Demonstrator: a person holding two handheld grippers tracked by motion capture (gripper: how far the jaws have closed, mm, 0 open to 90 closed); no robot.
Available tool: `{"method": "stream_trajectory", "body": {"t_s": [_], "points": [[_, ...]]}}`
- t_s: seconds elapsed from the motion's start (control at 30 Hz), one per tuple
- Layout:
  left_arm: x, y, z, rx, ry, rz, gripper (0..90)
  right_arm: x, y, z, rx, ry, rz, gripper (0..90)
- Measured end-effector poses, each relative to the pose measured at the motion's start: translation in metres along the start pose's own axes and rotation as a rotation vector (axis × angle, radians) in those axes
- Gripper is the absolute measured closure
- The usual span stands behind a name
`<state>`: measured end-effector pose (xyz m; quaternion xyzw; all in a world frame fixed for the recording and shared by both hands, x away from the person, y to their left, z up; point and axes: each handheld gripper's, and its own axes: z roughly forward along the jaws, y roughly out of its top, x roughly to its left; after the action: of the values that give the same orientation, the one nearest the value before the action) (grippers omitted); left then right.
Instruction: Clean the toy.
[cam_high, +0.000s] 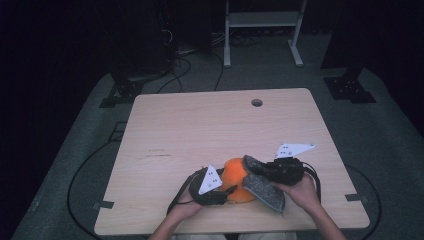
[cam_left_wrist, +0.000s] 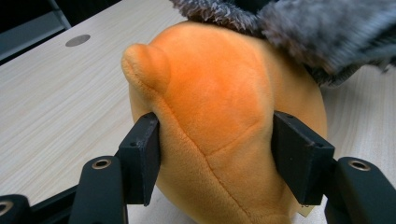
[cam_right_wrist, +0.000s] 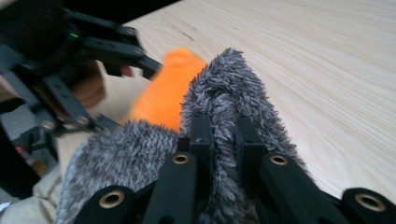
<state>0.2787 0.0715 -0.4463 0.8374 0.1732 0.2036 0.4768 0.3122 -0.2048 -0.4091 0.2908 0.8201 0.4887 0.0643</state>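
Note:
An orange plush toy (cam_high: 234, 174) with grey fuzzy flaps (cam_high: 265, 191) lies near the table's front edge. My left gripper (cam_left_wrist: 215, 149) has its two black jaws on either side of the orange body (cam_left_wrist: 219, 93), and both pads press into the plush. From the right, my right gripper (cam_right_wrist: 224, 135) is shut on a fold of the grey fuzzy flap (cam_right_wrist: 219, 88), which bulges up between its jaws. In the high view the left gripper (cam_high: 227, 192) and right gripper (cam_high: 264, 169) meet at the toy, each held by a hand.
The wooden table (cam_high: 200, 125) has a round cable hole (cam_high: 257, 102) near its far edge. A white metal frame (cam_high: 262, 20) and dark stands stand on the floor beyond. Cables run on the grey floor at the left.

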Motion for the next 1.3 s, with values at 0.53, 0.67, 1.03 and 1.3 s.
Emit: {"method": "stream_trajectory", "body": {"t_s": [0.53, 0.67, 1.03, 1.3], "points": [[-0.013, 0.004, 0.000, -0.014, 0.027, 0.130, 37.3, 0.018, 0.028, 0.000, 0.062, 0.037, -0.071, 80.5], [-0.017, 0.005, 0.000, -0.009, 0.037, 0.170, 37.3, 0.023, 0.044, 0.013, 0.079, 0.032, -0.104, 80.5], [-0.005, 0.001, 0.001, -0.002, 0.019, 0.067, 37.4, -0.011, 0.011, 0.004, 0.076, -0.042, 0.011, 80.7], [0.005, -0.002, 0.004, 0.002, 0.021, -0.028, 36.5, -0.017, -0.021, -0.013, 0.111, -0.079, 0.034, 80.7]]}}
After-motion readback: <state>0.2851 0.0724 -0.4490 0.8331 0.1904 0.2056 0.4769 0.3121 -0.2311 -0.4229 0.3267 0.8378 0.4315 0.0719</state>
